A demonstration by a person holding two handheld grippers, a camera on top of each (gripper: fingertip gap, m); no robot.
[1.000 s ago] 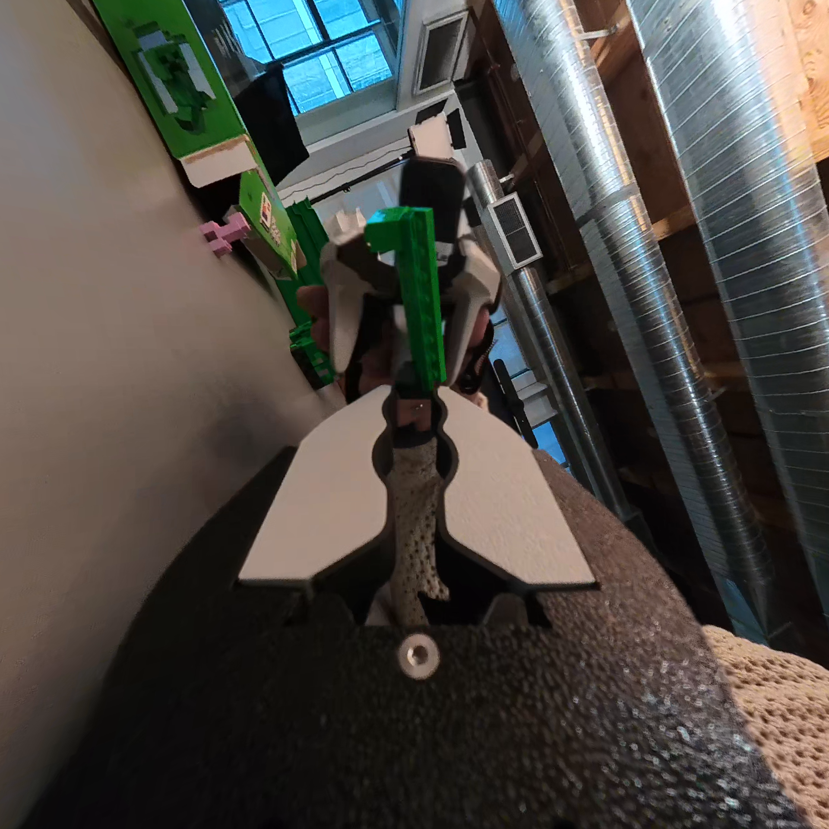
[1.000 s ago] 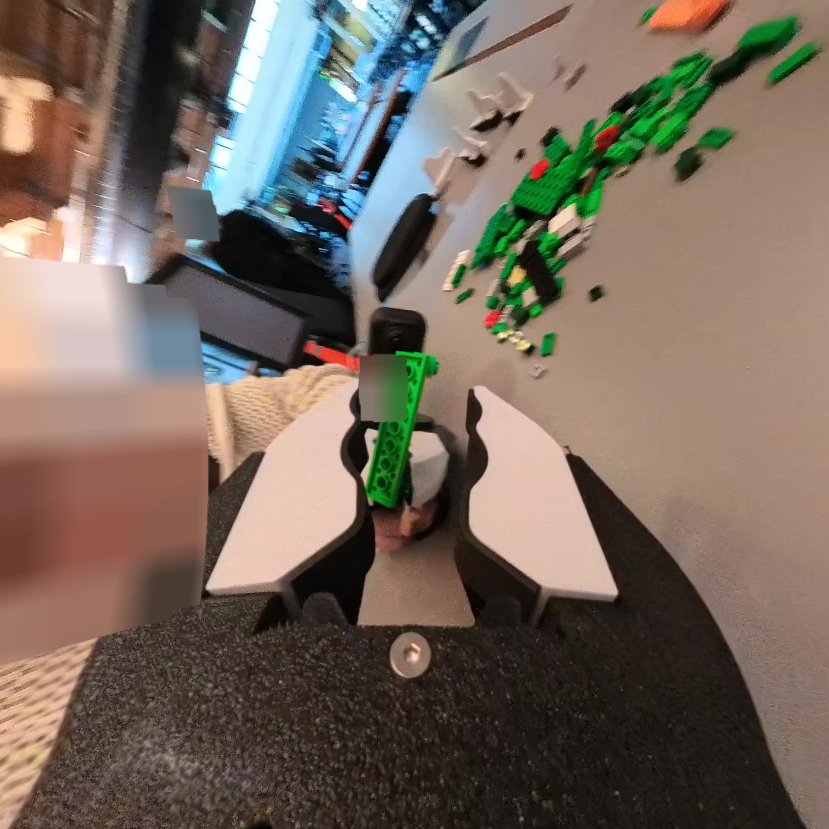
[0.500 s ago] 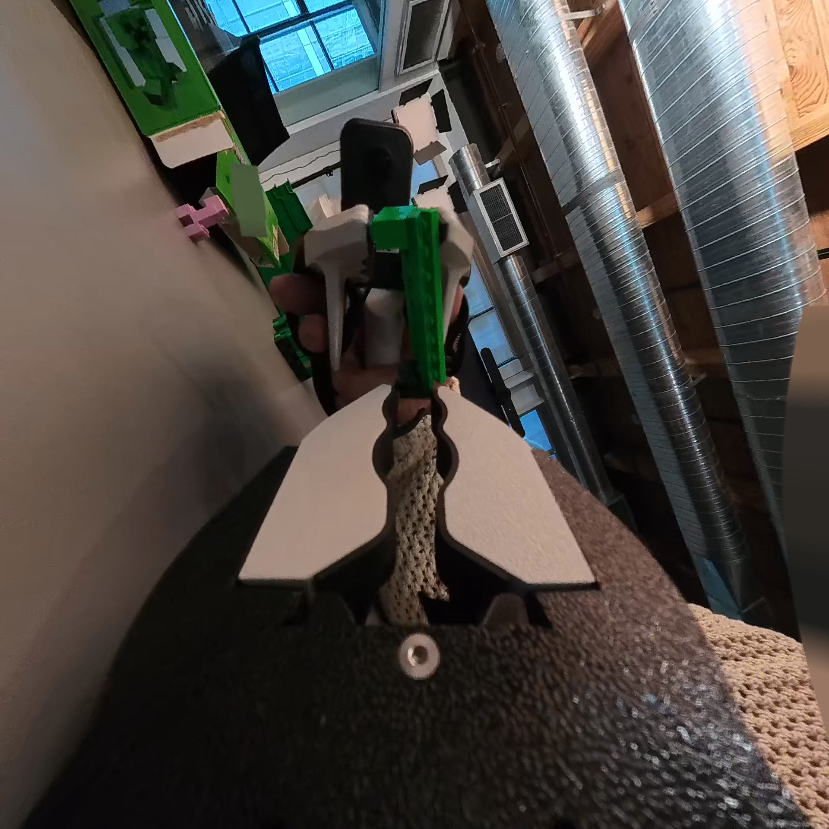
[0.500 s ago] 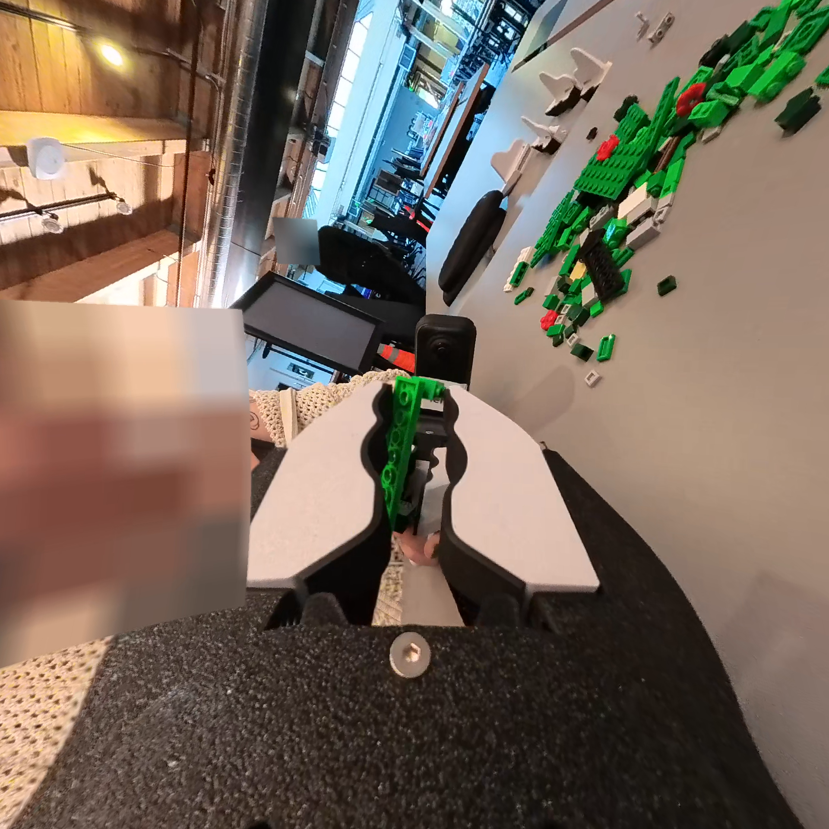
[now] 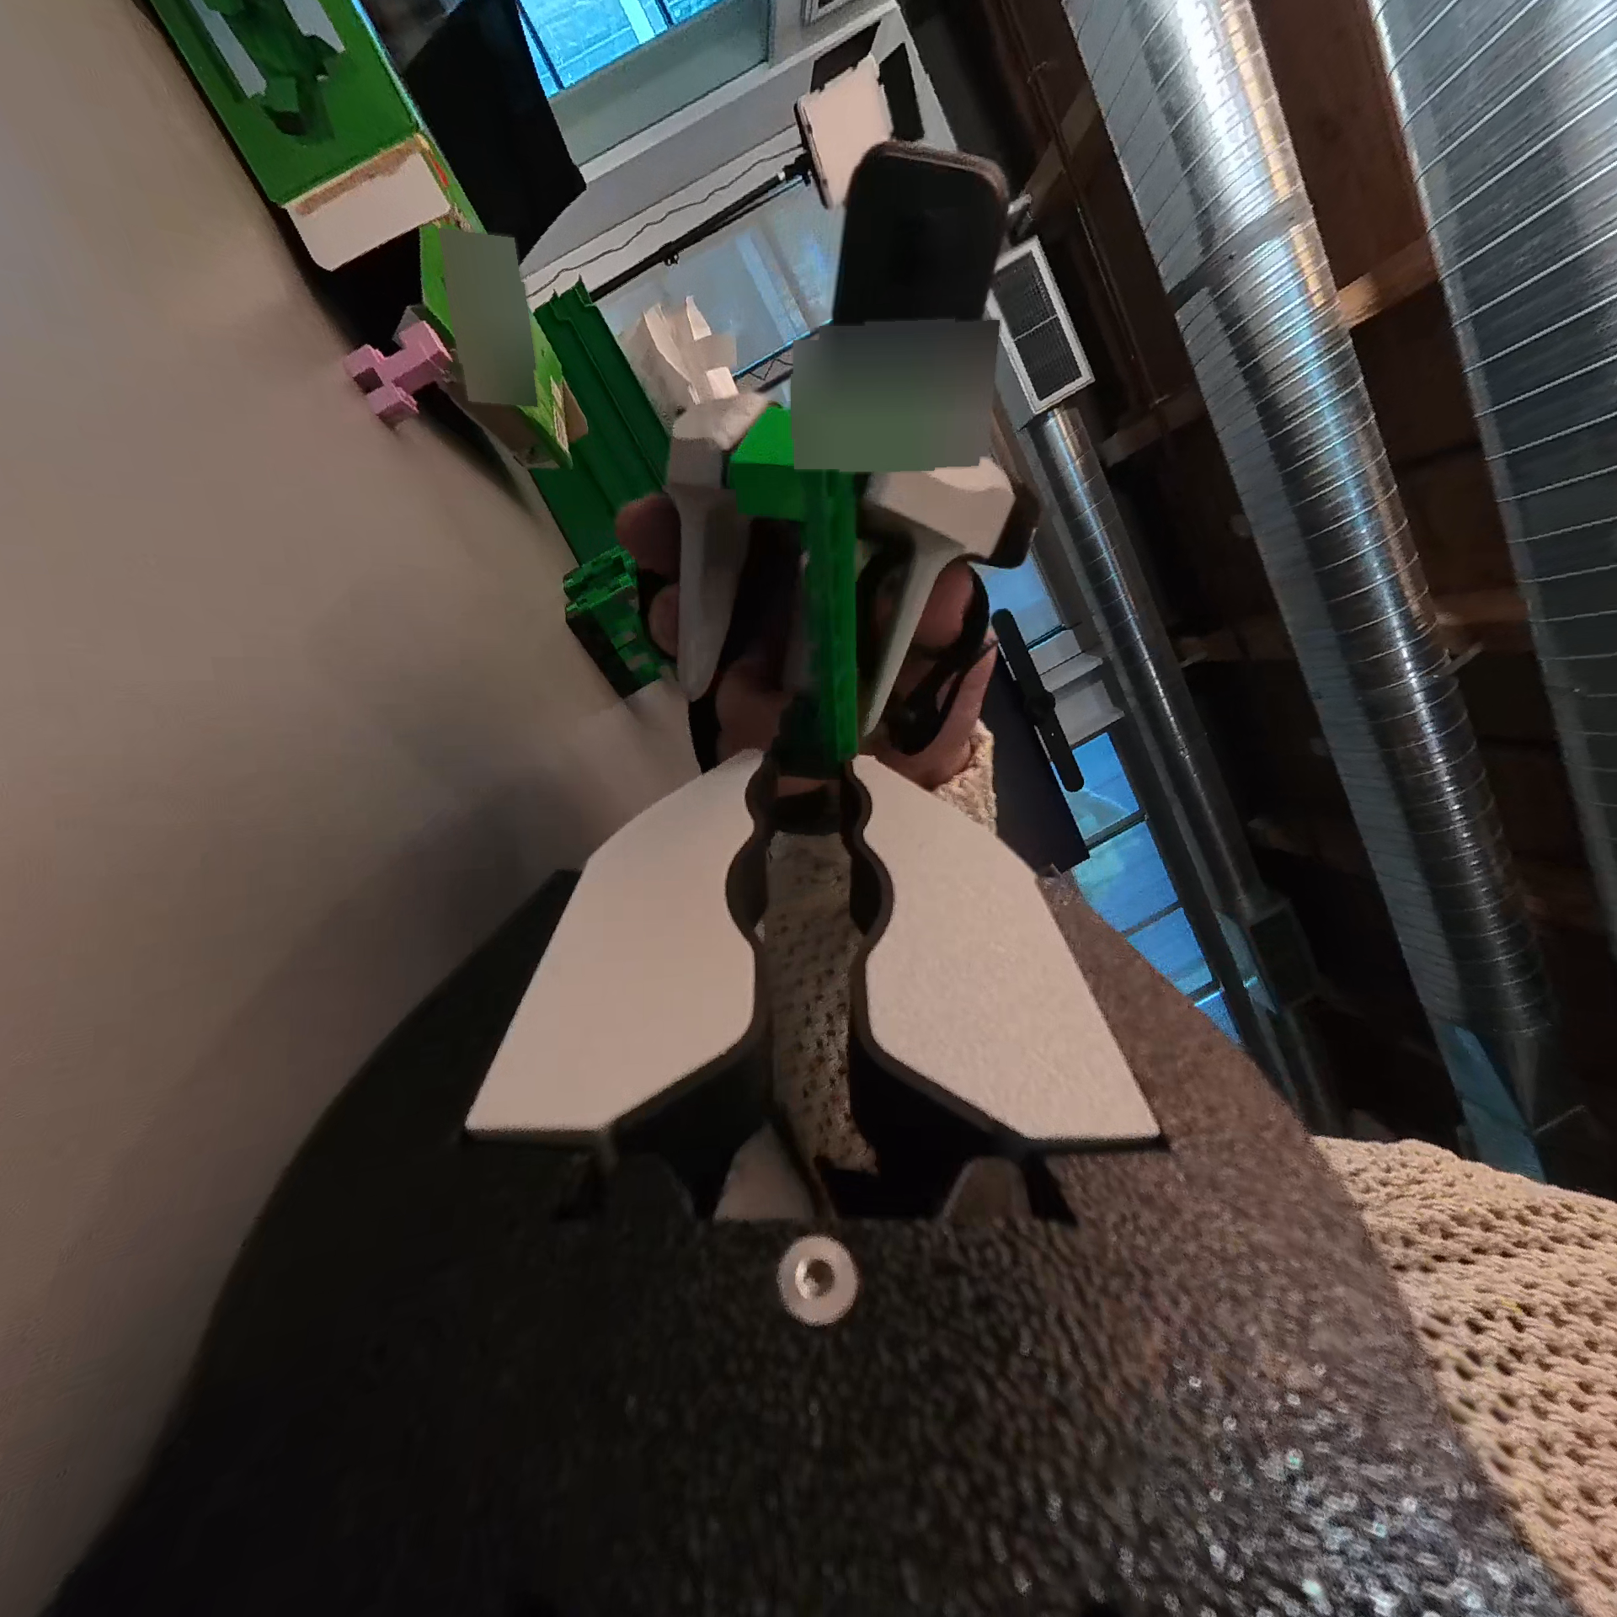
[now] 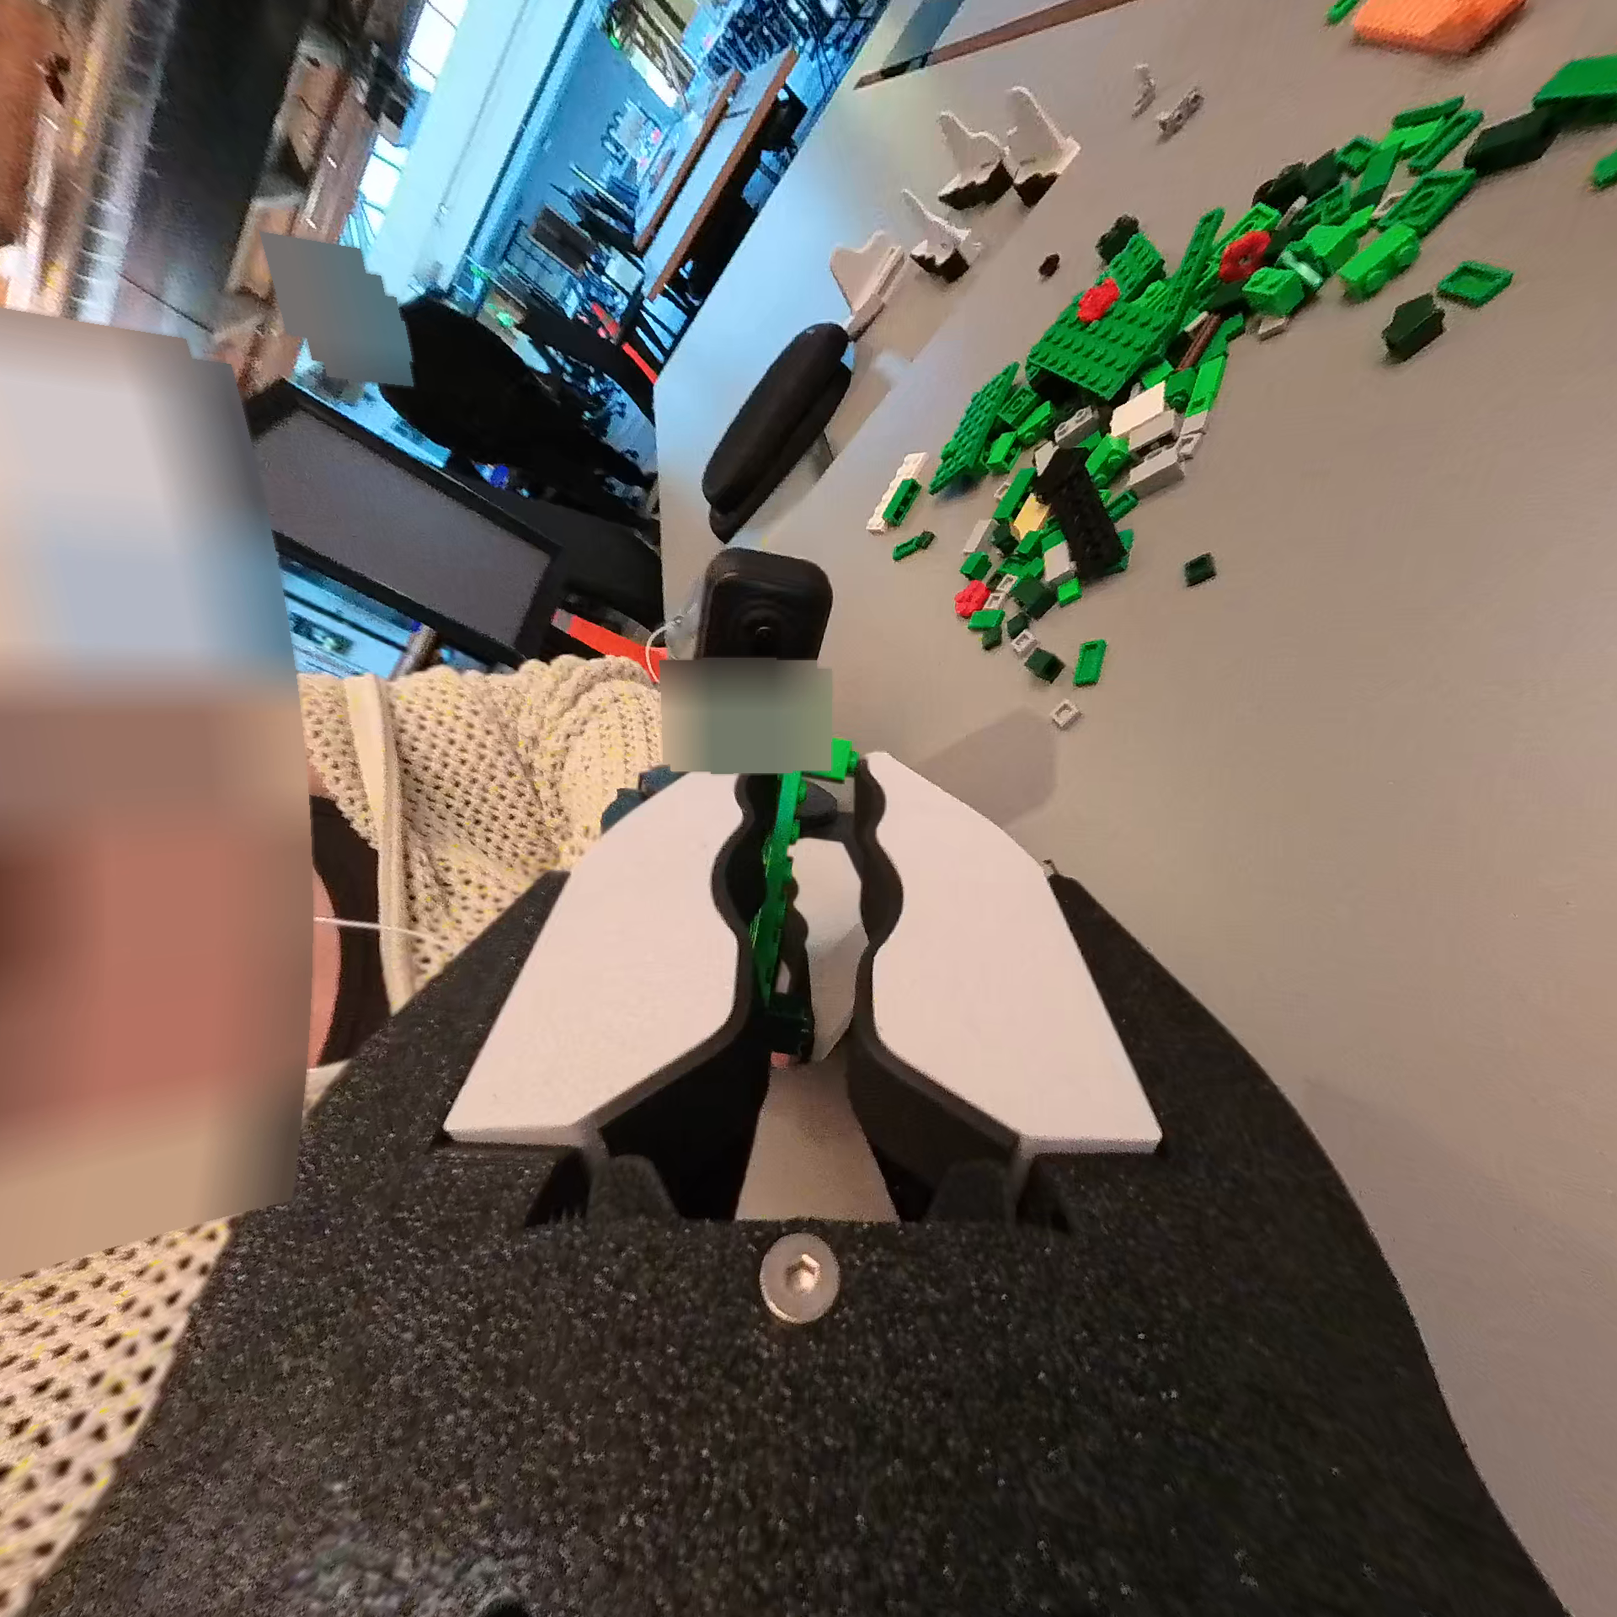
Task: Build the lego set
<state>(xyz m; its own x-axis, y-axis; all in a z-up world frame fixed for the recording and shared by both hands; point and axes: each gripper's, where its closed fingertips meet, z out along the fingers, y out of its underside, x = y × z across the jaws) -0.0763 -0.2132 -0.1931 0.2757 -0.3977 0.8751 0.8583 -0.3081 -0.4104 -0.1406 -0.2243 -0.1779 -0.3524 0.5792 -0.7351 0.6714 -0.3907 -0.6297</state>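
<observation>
Two grippers face each other mid-air above the tabletop (image 6: 1312, 875). Left gripper (image 5: 809, 774) is clamped on the bottom end of a long green lego piece (image 5: 827, 612). Right gripper (image 6: 801, 787) is closed around its far end, fingers nearly touching it. Loose green bricks (image 6: 1137, 376) lie scattered on the tabletop, well apart.

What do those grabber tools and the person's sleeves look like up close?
Each gripper, left and right, has a rough black speckled body, a silver screw in the middle, and two flat pale grey fingers with wavy black inner edges. A small black camera sits on top of the left one. The person wears a cream open-knit sweater, its sleeve reaching the wrists.
</observation>
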